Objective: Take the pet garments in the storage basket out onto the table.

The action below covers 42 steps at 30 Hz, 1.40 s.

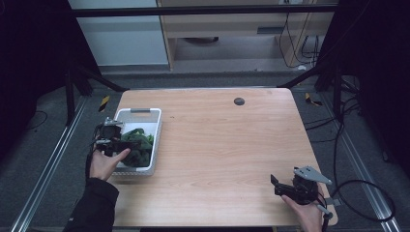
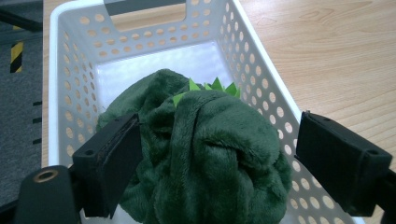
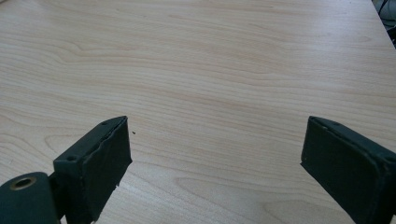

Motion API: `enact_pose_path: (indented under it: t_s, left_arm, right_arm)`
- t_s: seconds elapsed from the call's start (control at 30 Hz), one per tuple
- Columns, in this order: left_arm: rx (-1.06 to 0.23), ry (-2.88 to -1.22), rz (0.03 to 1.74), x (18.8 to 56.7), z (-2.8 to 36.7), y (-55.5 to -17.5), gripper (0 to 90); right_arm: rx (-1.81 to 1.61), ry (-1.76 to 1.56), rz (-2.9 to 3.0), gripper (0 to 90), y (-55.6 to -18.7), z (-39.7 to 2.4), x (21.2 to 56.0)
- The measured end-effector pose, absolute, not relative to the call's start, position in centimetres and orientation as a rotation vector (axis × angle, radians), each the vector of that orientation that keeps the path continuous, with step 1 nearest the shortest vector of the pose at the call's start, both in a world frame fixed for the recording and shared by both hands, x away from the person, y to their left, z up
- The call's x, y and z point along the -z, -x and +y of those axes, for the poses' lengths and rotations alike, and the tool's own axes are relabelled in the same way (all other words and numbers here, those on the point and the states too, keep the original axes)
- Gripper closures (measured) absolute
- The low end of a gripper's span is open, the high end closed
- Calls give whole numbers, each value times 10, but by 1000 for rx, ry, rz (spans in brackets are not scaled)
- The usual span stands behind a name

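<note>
The dark green plush toy (image 2: 201, 154) with light green spikes lies inside the white perforated plastic basket (image 2: 261, 70) at the left of the wooden tabletop (image 1: 227, 145), between the left gripper's (image 2: 212, 158) wide-spread jaws, while the right gripper (image 3: 215, 163), jaws also wide, hovers over bare wood.

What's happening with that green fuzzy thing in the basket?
A person holds a gripper in each hand. The left gripper hangs over the white basket, its jaws open on either side of the green plush toy lying inside, not pressing it. The right gripper waits open above the bare wooden table.
</note>
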<state>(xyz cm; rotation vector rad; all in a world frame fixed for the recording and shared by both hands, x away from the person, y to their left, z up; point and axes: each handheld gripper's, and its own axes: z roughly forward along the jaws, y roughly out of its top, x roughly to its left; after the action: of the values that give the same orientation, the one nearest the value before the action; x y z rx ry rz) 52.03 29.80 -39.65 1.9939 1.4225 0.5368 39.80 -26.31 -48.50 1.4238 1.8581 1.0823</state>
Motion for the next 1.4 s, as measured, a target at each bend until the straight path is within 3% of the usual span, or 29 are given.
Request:
enact_pose_path:
  t_s: [0.53,0.87,1.13,1.4]
  left_arm:
    - [-502,-2041,1468,410,294,-532,92]
    - [-473,-2064,1508,419,292,-539,111]
    - [-443,-2081,1534,424,292,-543,213]
    - [-410,-2076,1575,428,292,-544,452]
  right_arm:
    - [-1082,-1430,1874,74,-399,-263,486]
    - [-1075,-1421,1880,70,-400,-263,487]
    - [-1075,-1420,1888,67,-400,-262,488]
    - [-1078,-1426,1894,65,-400,-262,487]
